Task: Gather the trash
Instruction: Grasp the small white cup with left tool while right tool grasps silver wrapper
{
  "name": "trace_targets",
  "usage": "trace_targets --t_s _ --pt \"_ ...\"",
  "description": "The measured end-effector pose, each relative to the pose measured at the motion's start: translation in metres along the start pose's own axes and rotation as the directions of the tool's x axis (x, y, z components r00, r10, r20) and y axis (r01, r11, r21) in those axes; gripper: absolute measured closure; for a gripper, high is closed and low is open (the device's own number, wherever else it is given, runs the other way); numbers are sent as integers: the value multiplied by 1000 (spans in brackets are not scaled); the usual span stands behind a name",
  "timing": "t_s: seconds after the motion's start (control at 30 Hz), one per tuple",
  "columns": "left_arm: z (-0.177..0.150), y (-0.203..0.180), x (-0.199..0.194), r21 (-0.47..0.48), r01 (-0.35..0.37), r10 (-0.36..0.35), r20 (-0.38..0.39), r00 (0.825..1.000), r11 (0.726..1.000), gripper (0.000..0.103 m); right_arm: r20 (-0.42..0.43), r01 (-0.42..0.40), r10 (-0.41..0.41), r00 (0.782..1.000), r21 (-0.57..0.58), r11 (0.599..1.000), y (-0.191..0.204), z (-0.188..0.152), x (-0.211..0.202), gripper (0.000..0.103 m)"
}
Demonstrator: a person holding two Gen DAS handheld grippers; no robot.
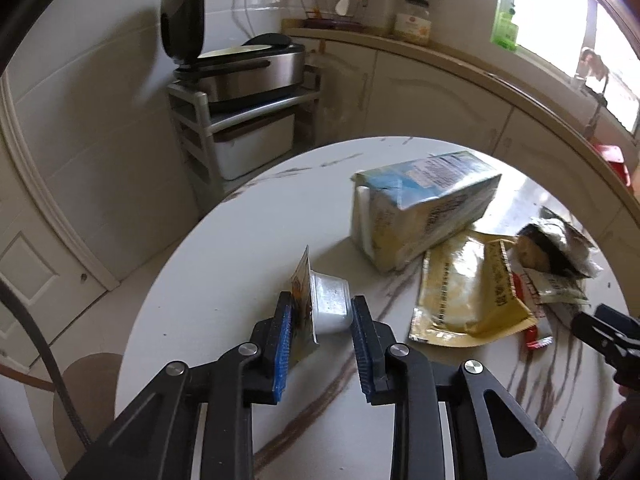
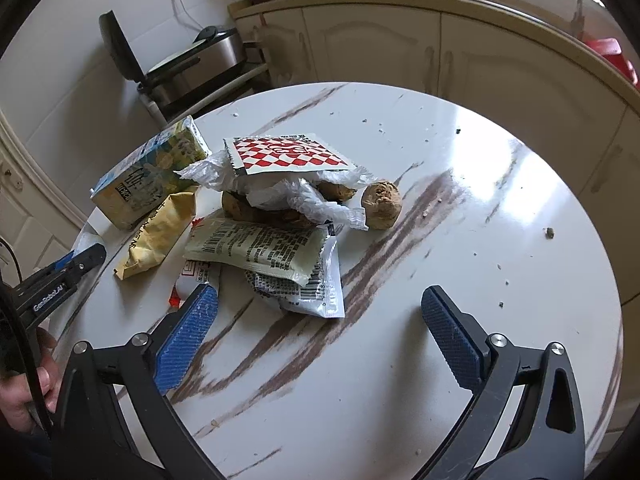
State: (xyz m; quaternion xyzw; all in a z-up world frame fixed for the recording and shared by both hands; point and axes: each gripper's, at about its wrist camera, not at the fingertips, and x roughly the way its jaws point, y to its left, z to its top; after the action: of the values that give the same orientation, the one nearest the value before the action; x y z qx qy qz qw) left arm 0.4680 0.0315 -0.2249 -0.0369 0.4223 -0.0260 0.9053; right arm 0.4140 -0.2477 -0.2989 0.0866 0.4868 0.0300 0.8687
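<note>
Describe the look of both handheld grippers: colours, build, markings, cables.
Both the left gripper and right gripper are matte black linkage frames with silver pivot bolts and blue ribbed finger pads. The left one's side carries white lettering, seen from the right wrist. A black cable trails beside it.

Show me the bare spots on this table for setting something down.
Bare marble lies between the right gripper and the table's far rim, right of the brown lump, with crumbs only. Crowded: wrappers, carton, yellow bag.

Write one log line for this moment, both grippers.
left gripper: shut on small cup | right gripper: open, empty | carton, wrappers: on table
</note>
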Motion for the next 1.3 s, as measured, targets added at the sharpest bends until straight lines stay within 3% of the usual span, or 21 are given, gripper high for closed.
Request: trace_targets --t_s 0.03,0.13,0.33,0.4,0.5,0.57,0.63,0.9,1.3 --pt "-1 1 0 -3 36 -36 -13 999 999 81 0 -1 1 1000 -5 1000 1 2 2 1" --pt "-1 5 0 -1 58 -58 -7 998 998 83 2 0 0 1000 -16 1000 3 6 7 1" --pt "-10 9 -10 -3 86 -86 -1 996 996 84 13 131 -130 991 -120 984 22 8 22 1" --pt "-14 8 -15 0 94 -94 -1 996 996 84 16 127 -126 992 -118 985 23 8 21 3" --pt "-20 5 -23 -1 107 -107 -3 994 994 84 44 125 -120 992 -123 985 24 6 14 34" --pt "-24 1 -29 3 115 -115 -3 993 993 84 57 112 -105 993 -137 984 24 4 9 60" --pt "-29 -4 -37 10 123 -123 1 992 992 84 55 105 -98 994 -146 984 26 2 6 66" --pt "-46 -26 -67 43 159 -160 12 987 986 85 24 -21 23 999 -84 996 8 -19 -17 71" --pt "-58 -50 -105 72 213 -216 34 976 974 89 75 -82 84 994 -35 996 -18 -41 -77 71"
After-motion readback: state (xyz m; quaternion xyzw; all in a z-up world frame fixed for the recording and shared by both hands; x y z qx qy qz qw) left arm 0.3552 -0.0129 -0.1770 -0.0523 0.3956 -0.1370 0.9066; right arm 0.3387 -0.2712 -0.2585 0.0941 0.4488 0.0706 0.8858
